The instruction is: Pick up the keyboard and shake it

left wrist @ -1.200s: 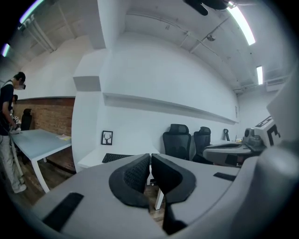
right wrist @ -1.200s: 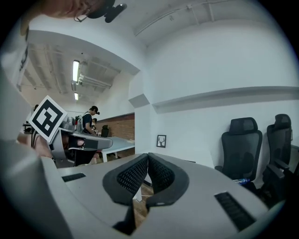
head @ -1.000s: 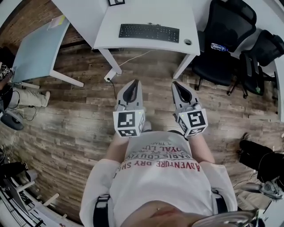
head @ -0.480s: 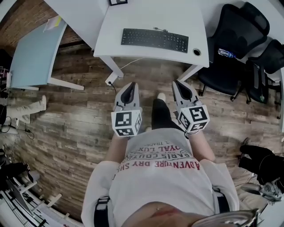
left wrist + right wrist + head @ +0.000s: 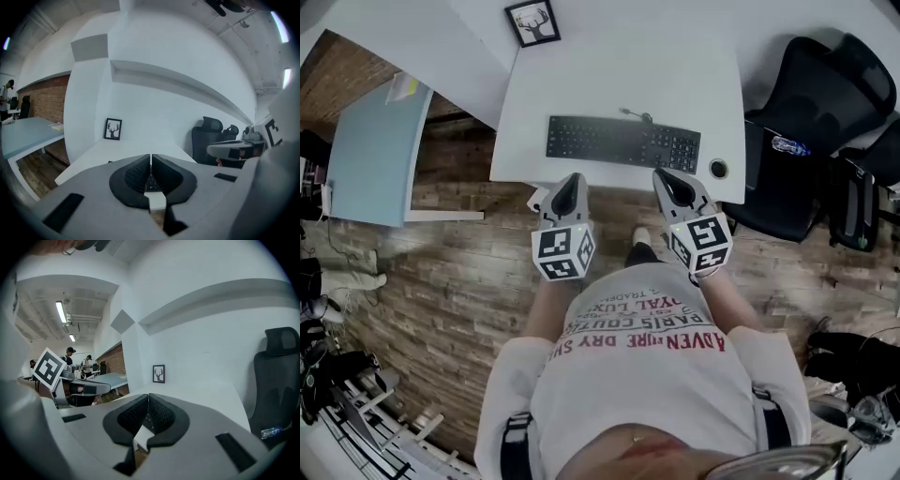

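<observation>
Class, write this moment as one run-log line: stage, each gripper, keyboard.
stage: pre-grasp | left gripper: shut, empty | right gripper: shut, empty | keyboard: flat on white desk, untouched

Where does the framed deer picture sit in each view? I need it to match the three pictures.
Head view: the deer picture is at the top, left of centre, at the back of the desk.
Left gripper view: left of centre, mid-height.
Right gripper view: near the centre.
Shared landmark: the black chair, to the right of the picture in all three.
</observation>
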